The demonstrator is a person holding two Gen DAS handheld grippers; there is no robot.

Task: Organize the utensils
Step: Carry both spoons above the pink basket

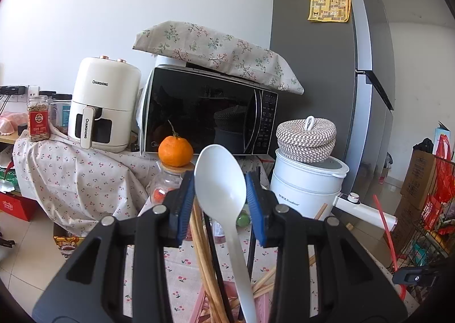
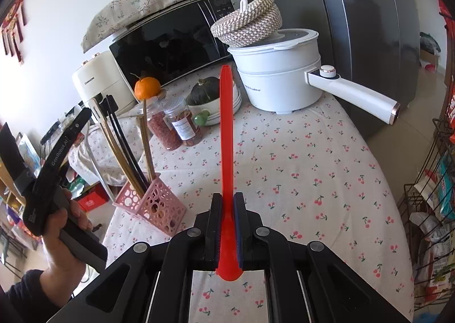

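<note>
My left gripper (image 1: 220, 198) stands open around the bowl of a white spoon (image 1: 224, 198); its blue pads flank the bowl without clearly pressing it. The spoon's handle runs down into a pink perforated holder (image 2: 153, 203), among wooden and black chopsticks (image 2: 125, 147). My right gripper (image 2: 227, 220) is shut on a red spoon (image 2: 226, 135), clamped near its bowl, the handle pointing away over the table. In the right wrist view the left gripper body (image 2: 54, 169) sits in a hand at the far left, above the holder.
The table has a cherry-print cloth (image 2: 298, 175). At its back stand a white electric pot (image 2: 278, 75) with a long handle, jars (image 2: 176, 124), a squash in a bowl (image 2: 207, 90), an orange (image 2: 147, 87), a microwave (image 1: 207, 110) and an air fryer (image 1: 102, 107). A grey fridge (image 1: 327, 67) stands right.
</note>
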